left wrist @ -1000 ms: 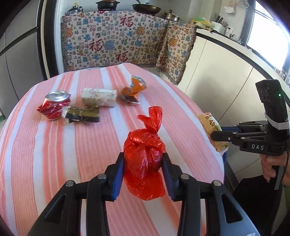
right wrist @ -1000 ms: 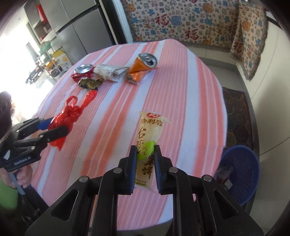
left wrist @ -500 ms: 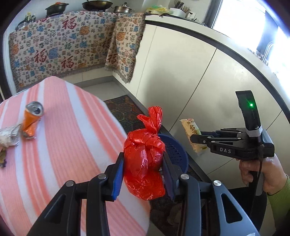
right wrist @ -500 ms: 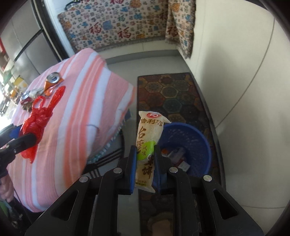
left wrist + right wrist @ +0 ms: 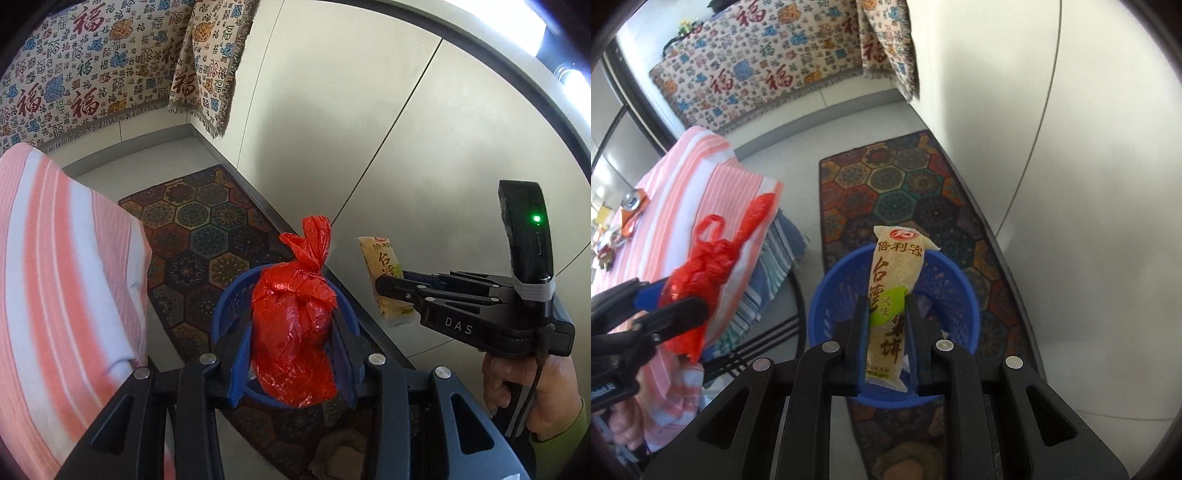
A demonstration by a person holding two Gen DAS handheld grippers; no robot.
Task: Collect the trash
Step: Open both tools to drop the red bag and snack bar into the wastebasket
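Note:
My left gripper (image 5: 292, 343) is shut on a knotted red plastic bag (image 5: 293, 325), held over the blue mesh bin (image 5: 229, 306) on the floor. My right gripper (image 5: 886, 332) is shut on a yellowish snack packet (image 5: 892, 295) with red print, hanging above the same blue bin (image 5: 960, 291). In the left wrist view the right gripper (image 5: 388, 286) holds the packet (image 5: 384, 273) to the right of the bag. The right wrist view shows the left gripper (image 5: 676, 306) with the red bag (image 5: 701, 273) at the left, by the table's edge.
The bin stands on a hexagon-patterned rug (image 5: 897, 181) beside pale cabinet doors (image 5: 369, 122). The table with a pink striped cloth (image 5: 55, 280) is at the left, with crushed cans (image 5: 631, 206) on it. A patterned cloth (image 5: 768, 70) hangs at the back.
Both grippers swung off the table to the right and sank toward the blue bin, each still holding its item. The table has slid to the left edge of both views.

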